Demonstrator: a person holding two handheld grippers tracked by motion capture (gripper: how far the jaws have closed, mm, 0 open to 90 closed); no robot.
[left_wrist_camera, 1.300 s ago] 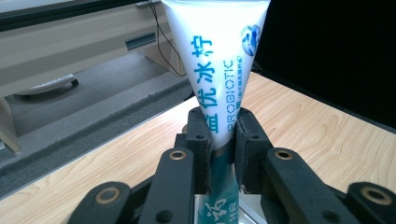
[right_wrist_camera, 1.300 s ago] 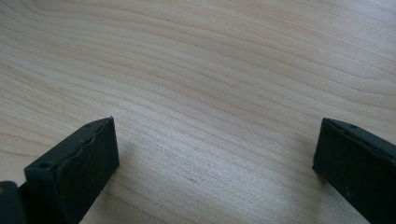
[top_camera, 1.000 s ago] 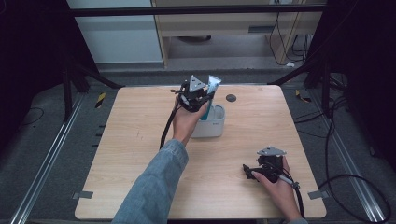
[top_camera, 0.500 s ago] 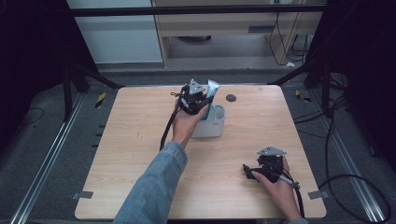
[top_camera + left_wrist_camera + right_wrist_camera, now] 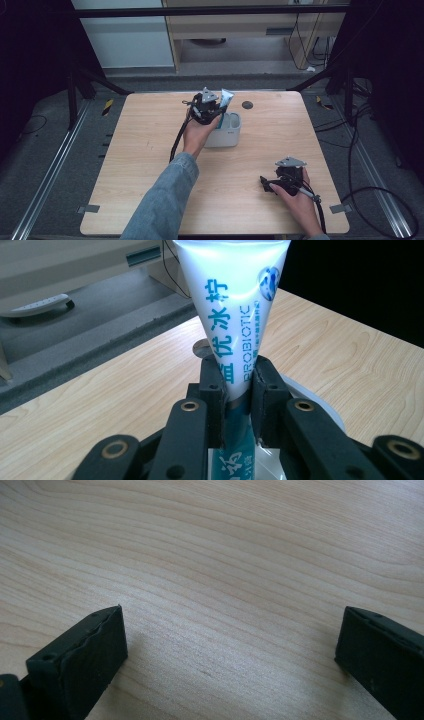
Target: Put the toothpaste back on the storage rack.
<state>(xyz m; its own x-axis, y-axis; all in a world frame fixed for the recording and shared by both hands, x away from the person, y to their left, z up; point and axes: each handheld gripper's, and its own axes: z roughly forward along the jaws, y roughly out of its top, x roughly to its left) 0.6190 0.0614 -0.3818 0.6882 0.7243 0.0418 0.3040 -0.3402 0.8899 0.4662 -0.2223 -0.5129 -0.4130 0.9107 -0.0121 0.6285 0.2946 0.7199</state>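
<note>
In the high view, a wooden table (image 5: 150, 150) is seen from above. The left gripper (image 5: 207, 106) is held by the person's left hand (image 5: 197, 136) over the far middle of the table, with a denim sleeve (image 5: 162, 205) reaching in from the bottom edge. A white and blue tube (image 5: 226, 97) is gripped there, its flat end raised above a white container (image 5: 227, 132) that stands on the table just beside the hand. A small dark disc (image 5: 247, 105) is seen on the table beyond the container. The right gripper (image 5: 272, 184) is rested low on the near right part of the table, held by the right hand (image 5: 300, 202), well apart from the container.

In the left gripper view, the tube (image 5: 235, 315) is pinched between the 2 black jaws of the left gripper (image 5: 235, 390); its wide crimped end is turned upward, and blue characters and the word PROBIOTIC are printed on it. The white rim of the container (image 5: 312, 395) is glimpsed behind the jaws.

In the right gripper view, the 2 jaws of the right gripper (image 5: 230, 650) are spread wide over bare table (image 5: 225, 555), with nothing between them.
</note>
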